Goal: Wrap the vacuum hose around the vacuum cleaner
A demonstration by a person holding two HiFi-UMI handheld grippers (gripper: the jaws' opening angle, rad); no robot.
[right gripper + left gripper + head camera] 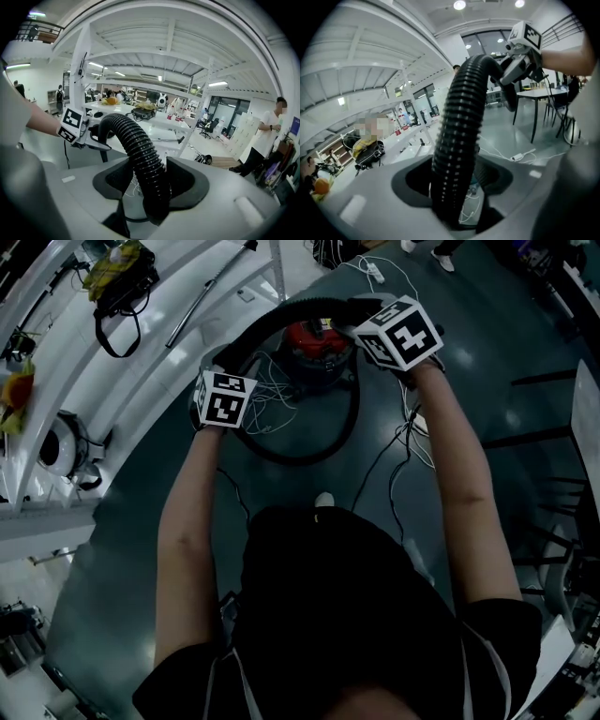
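Note:
A red vacuum cleaner (317,341) stands on the dark floor ahead of me. Its black ribbed hose (281,320) arches over it from one gripper to the other, and a further loop of it lies on the floor (339,432). My left gripper (223,360) has the hose (457,140) running between its jaws, with a gap showing on the right side, so it is open. My right gripper (364,313) is shut on the hose (140,150), which bends away toward the left gripper (93,138). The right gripper (520,65) shows high in the left gripper view.
White tables and shelf frames run along the left, holding a yellow and black bag (120,277) and a metal tube (202,296). White cables (272,395) and a black lead (394,460) trail on the floor. Dark furniture (553,427) stands at right. A person (265,136) stands beyond.

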